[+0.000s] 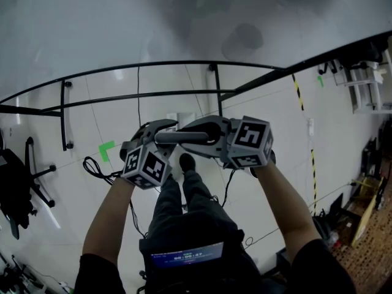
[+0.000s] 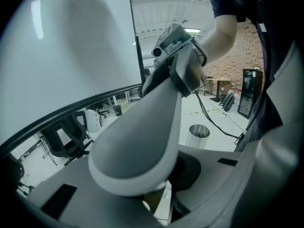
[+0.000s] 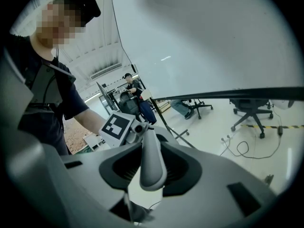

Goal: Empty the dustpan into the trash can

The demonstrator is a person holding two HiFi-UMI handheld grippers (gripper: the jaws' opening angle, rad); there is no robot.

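In the head view both grippers meet in front of me at a short grey handle (image 1: 184,136), which I take for the dustpan's; the pan itself is hidden. My left gripper (image 1: 160,136) is shut on its left end and my right gripper (image 1: 211,137) on its right end. The left gripper view has the handle (image 2: 147,127) running from my jaws up to the right gripper (image 2: 175,46). In the right gripper view the handle (image 3: 152,158) is a thin bar that leads to the left gripper's marker cube (image 3: 116,127). A shiny metal trash can (image 2: 199,134) stands on the floor beyond.
A big white board in a black tube frame (image 1: 141,97) stands just ahead. Black cables (image 1: 101,170) trail over the pale floor. Office chairs (image 3: 249,108) stand further off, and a person (image 3: 135,96) is seated in the background. My own legs and shoe (image 1: 187,164) are below the grippers.
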